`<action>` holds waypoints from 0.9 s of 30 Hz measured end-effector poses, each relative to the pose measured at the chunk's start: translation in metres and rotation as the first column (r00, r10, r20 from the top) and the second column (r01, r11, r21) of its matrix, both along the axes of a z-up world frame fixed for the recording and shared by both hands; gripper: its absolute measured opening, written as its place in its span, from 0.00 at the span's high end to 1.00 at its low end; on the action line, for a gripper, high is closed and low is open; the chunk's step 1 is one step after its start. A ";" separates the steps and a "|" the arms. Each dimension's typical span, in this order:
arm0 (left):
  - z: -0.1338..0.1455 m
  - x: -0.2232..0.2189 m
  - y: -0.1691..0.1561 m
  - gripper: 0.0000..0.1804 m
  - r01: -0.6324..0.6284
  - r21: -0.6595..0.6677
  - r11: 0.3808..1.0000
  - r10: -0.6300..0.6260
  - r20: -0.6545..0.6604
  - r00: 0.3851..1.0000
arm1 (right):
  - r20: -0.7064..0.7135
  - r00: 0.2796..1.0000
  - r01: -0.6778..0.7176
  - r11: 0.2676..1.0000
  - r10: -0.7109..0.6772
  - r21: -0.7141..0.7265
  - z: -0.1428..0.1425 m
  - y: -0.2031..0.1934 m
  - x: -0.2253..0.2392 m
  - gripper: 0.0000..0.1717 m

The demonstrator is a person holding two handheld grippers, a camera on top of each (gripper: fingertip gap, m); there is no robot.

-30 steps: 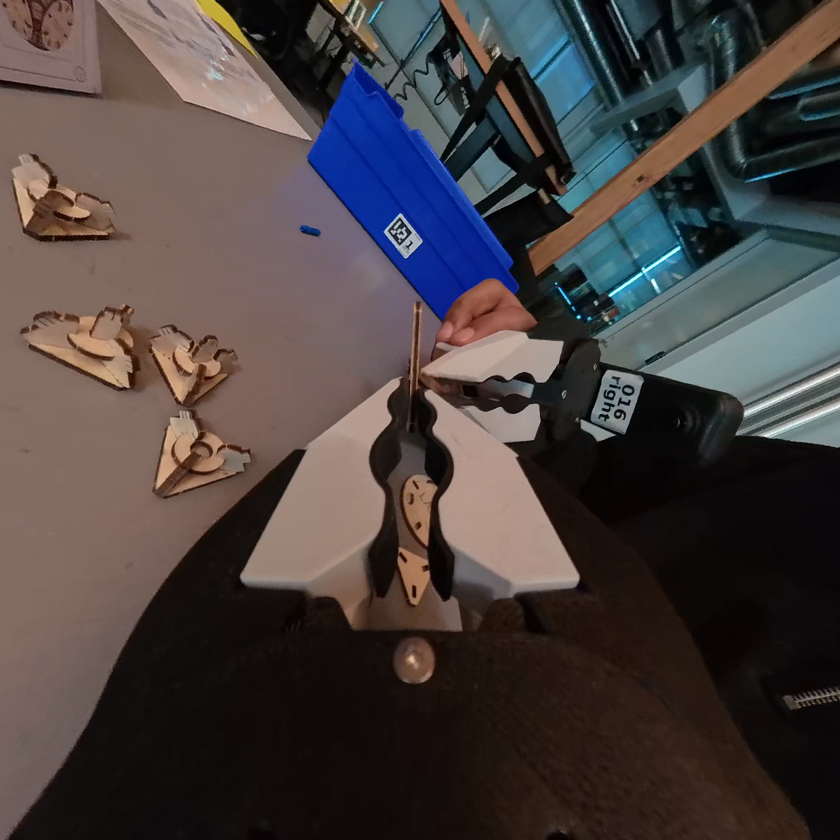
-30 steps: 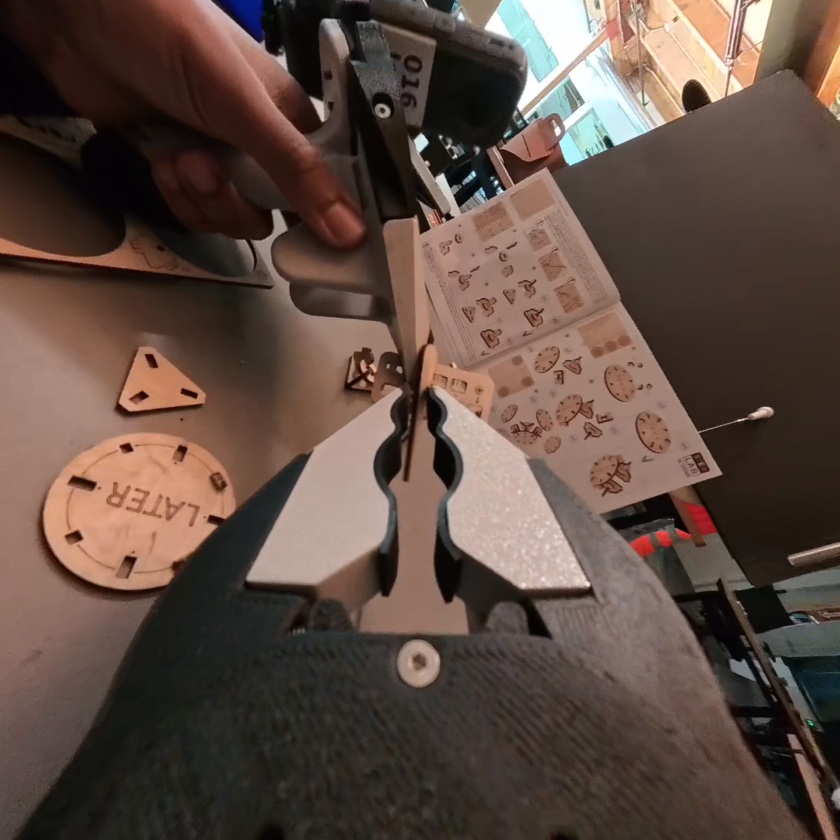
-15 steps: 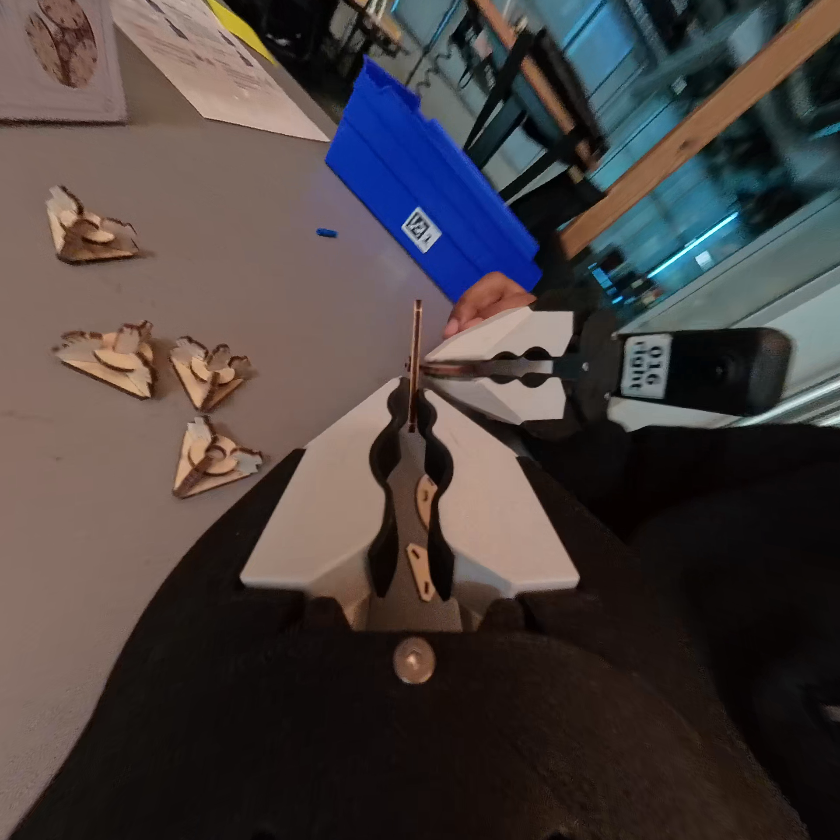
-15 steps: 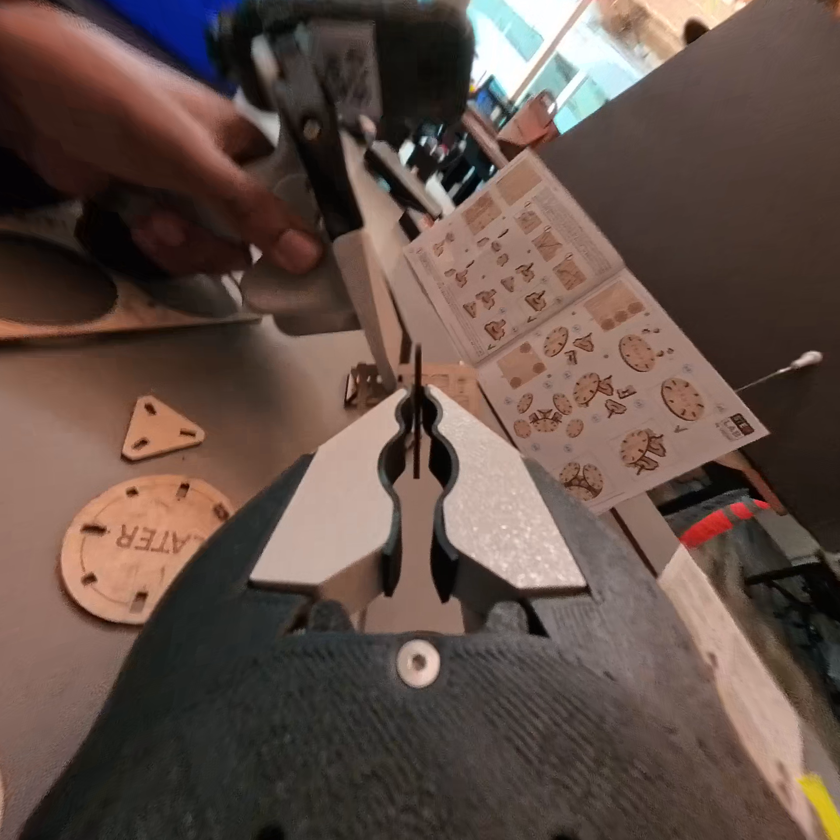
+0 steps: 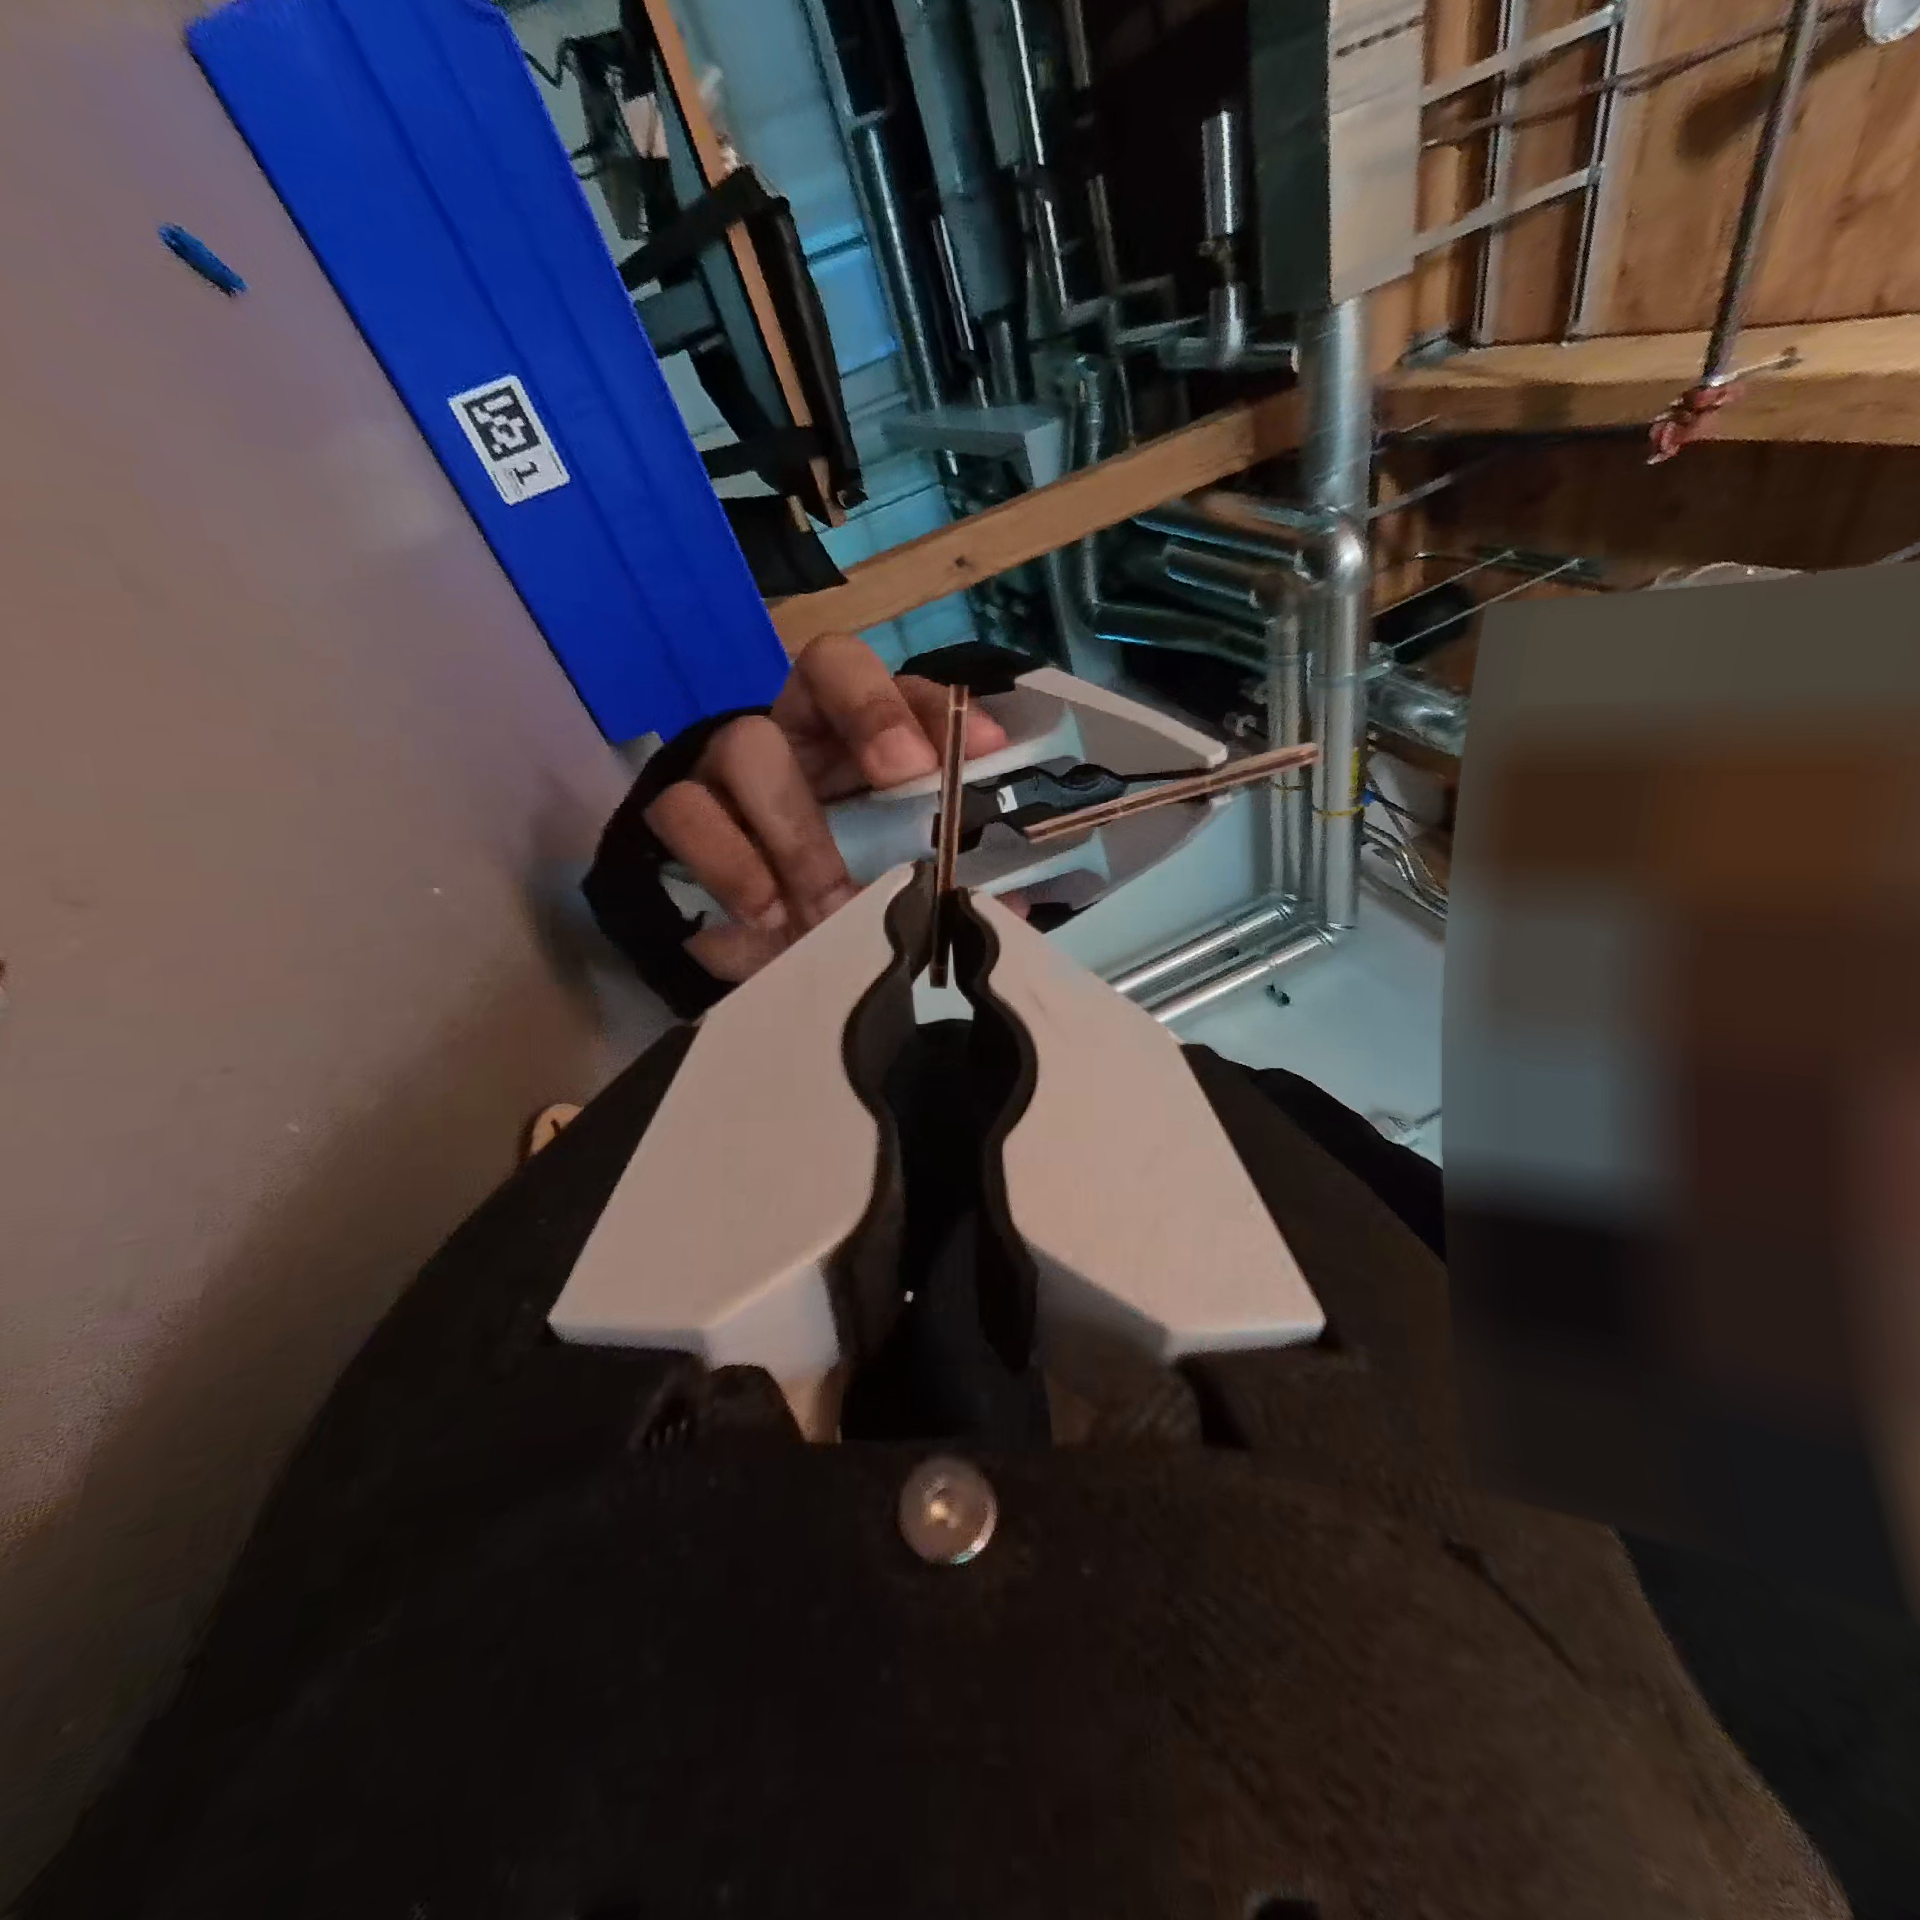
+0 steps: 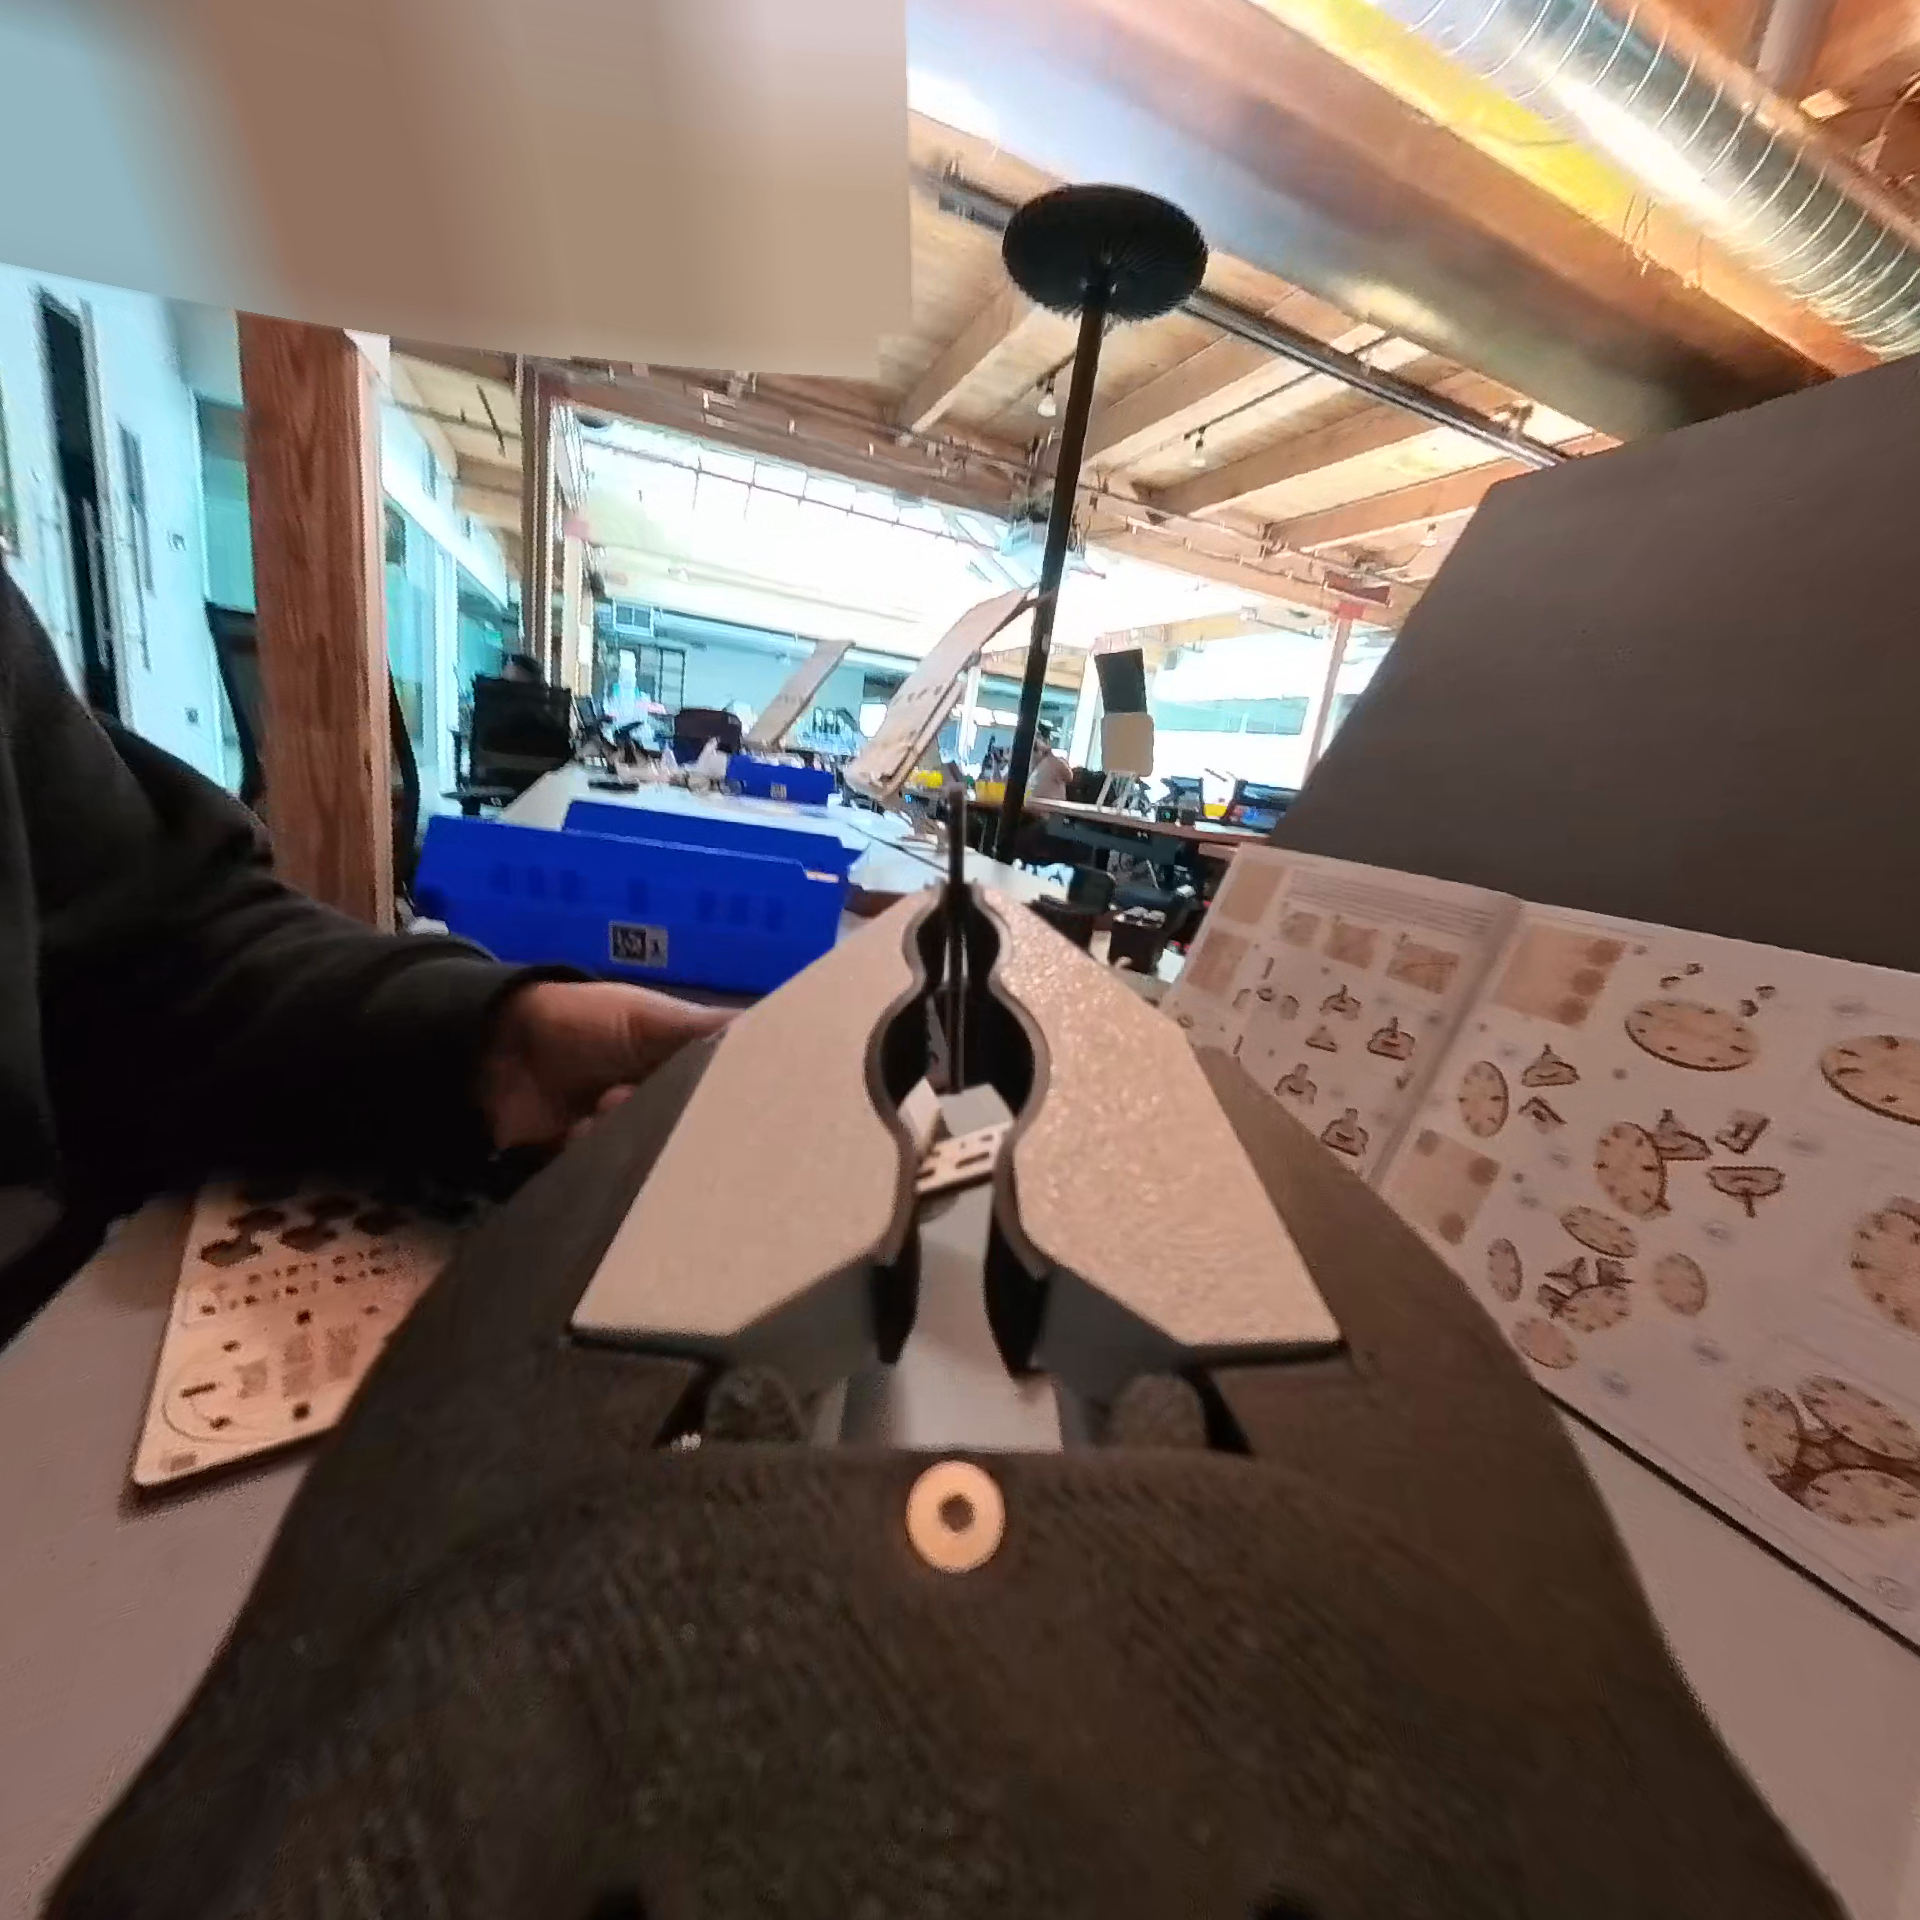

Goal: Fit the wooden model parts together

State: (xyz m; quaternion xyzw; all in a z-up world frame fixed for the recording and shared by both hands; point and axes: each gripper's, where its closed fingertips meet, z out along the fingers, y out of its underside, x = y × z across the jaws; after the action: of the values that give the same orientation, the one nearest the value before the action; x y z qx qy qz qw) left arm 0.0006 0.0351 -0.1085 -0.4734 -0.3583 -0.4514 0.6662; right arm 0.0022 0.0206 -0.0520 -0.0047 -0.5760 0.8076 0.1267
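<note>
My left gripper (image 5: 940,883) is shut on a thin flat wooden piece (image 5: 950,790), seen edge-on and sticking up past the fingertips. Just behind it, a person's hand (image 5: 790,790) holds my right gripper (image 5: 1216,779), which is shut on a second thin wooden piece (image 5: 1174,795) lying crosswise and apart from the first. In the right wrist view my right gripper (image 6: 954,899) pinches that thin piece (image 6: 956,842) edge-on between its pads. Both grippers are raised above the grey table (image 5: 208,831).
A blue bin (image 5: 468,364) stands at the table's edge and also shows in the right wrist view (image 6: 623,914). An open instruction sheet (image 6: 1558,1143) lies to the right. A cut-out wooden sheet (image 6: 270,1330) lies to the left, near a person's hand and dark sleeve (image 6: 582,1049). Across from one pair of fingers to the other is roughly 6 centimetres.
The right gripper's pads closed fully on its thin piece. The two pieces met tip to tip earlier and now stand apart. Both grippers swung up and away from the table.
</note>
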 end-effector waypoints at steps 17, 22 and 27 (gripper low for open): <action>-0.001 -0.005 -0.007 1.00 -0.034 -0.041 0.999 0.034 -0.016 0.999 | -0.138 0.985 0.116 0.988 -0.102 0.105 -0.006 -0.004 -0.003 1.00; -0.001 -0.005 -0.008 1.00 -0.035 -0.025 0.999 0.035 -0.007 0.999 | -0.186 0.979 0.084 0.996 -0.080 0.011 0.017 0.001 0.013 1.00; 0.001 -0.001 -0.003 0.99 -0.016 -0.021 1.000 0.016 -0.006 1.000 | -0.158 0.984 0.109 0.980 -0.083 0.167 -0.015 -0.009 -0.001 1.00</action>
State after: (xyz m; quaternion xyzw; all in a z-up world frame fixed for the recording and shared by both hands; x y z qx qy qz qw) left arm -0.0001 0.0319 -0.1080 -0.4788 -0.3649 -0.4408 0.6658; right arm 0.0011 0.0111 -0.0668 0.0394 -0.6328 0.7447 0.2085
